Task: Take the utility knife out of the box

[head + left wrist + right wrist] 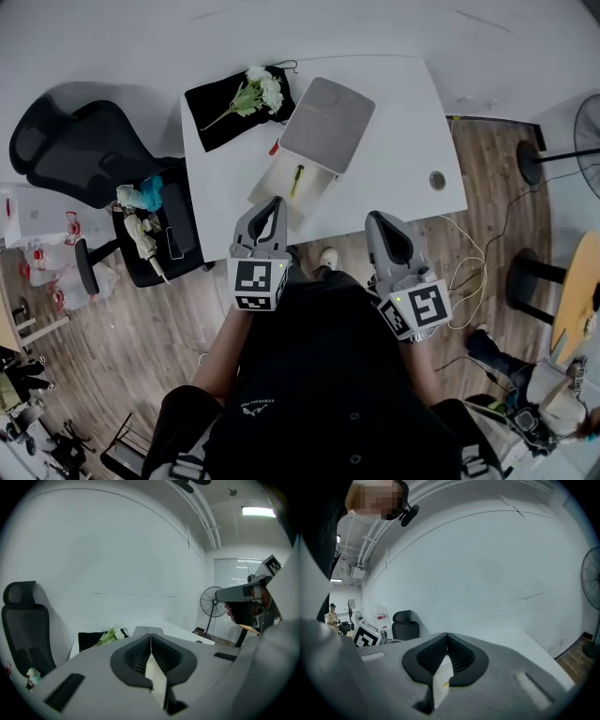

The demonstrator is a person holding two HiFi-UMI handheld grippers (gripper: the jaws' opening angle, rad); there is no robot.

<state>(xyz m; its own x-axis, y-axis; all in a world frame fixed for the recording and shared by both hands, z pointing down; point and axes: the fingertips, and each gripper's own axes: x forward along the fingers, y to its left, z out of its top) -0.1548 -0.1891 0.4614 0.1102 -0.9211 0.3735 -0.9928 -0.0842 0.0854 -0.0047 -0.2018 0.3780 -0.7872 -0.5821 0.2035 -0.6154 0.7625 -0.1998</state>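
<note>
An open box [277,187] lies near the front edge of the white table [403,141], its grey lid [328,122] propped behind it. A slim yellow-green utility knife [297,178] rests inside the box. My left gripper [274,204] hovers at the table's front edge, just short of the box, with its jaws shut and nothing between them [150,636]. To the right, my right gripper [377,221] is also at the table edge, its jaws meeting at the tips and empty [446,636]. The left gripper view shows only the grey lid [143,630] over the jaws.
A black cloth [214,117] with white flowers [258,92] lies at the table's back left, and a small red item [274,147] beside the box. A black office chair [75,150] and a cluttered stool [155,230] stand left of the table. Cables [469,272] and a fan [586,141] are on the right.
</note>
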